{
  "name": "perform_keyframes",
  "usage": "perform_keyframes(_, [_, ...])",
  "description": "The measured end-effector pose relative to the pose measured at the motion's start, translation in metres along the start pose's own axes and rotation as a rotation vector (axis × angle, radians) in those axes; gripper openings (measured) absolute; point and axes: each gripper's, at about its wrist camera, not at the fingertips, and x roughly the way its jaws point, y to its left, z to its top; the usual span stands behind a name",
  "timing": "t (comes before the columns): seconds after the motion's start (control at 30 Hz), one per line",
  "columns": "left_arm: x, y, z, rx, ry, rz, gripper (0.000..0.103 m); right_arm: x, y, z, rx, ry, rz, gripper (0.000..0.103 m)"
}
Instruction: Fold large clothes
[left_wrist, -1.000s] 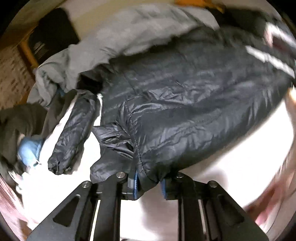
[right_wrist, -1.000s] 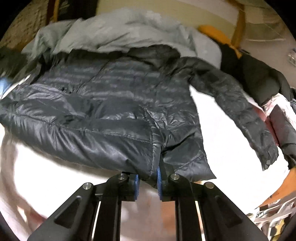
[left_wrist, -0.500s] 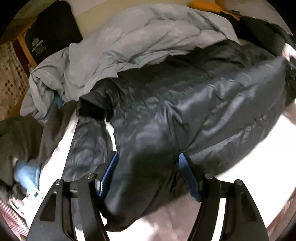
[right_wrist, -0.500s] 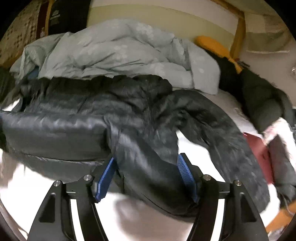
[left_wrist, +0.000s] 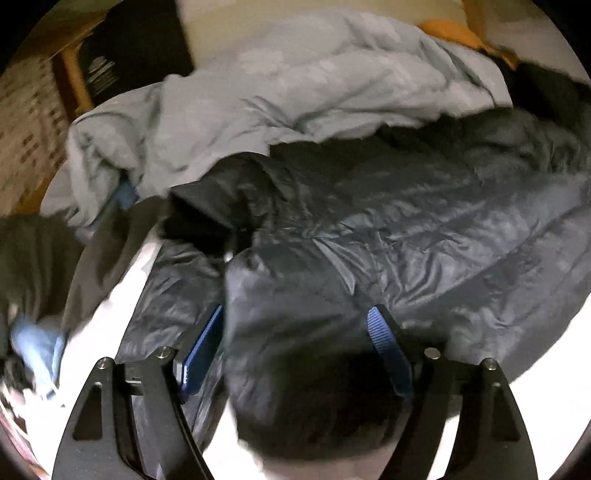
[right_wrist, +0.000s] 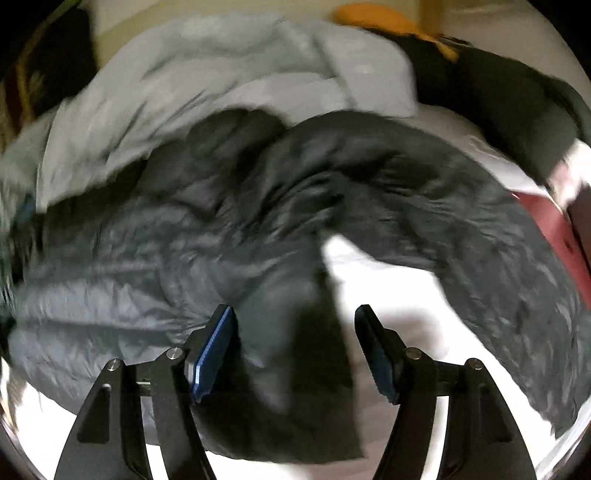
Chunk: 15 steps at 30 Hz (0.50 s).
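Both your tools let go of the hem since a second ago: they were pinched on it then. Now the black puffer jacket lies on the white bed, hem folded up over the body. Grey duvet is bunched at 12 o'clock, touching the jacket's collar end. Dark clothes sit at 9 o'clock, left view only, with a blue item. Right view alone shows the sleeve running to 4 o'clock, a red item at 3, and a dark garment at 2. Left tool: jaws opening, wide, jacket fold between them, pads not pressing. Right tool: wide apart, fabric between, no grip.
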Motion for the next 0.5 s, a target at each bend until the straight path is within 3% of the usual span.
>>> perform_keyframes(0.07, [-0.020, 0.008, -0.006, -0.055, -0.028, -0.033, 0.079, -0.008, -0.012, -0.003, 0.046, -0.013, 0.016, 0.070])
perform_keyframes(0.2, [-0.034, 0.022, -0.008, -0.179, -0.033, -0.005, 0.080, -0.010, -0.024, -0.010, 0.128, 0.044, 0.140, 0.070])
perform_keyframes(0.33, [-0.014, 0.035, -0.012, -0.273, 0.076, -0.112, 0.080, 0.005, -0.028, -0.021, 0.193, 0.140, 0.224, 0.070])
perform_keyframes(0.43, [0.010, 0.034, -0.025, -0.277, 0.196, -0.064, 0.082, 0.020, -0.031, -0.032, 0.253, 0.221, 0.253, 0.070])
perform_keyframes(0.5, [0.021, 0.033, -0.031, -0.299, 0.232, -0.089, 0.084, 0.032, -0.035, -0.038, 0.315, 0.272, 0.272, 0.072])
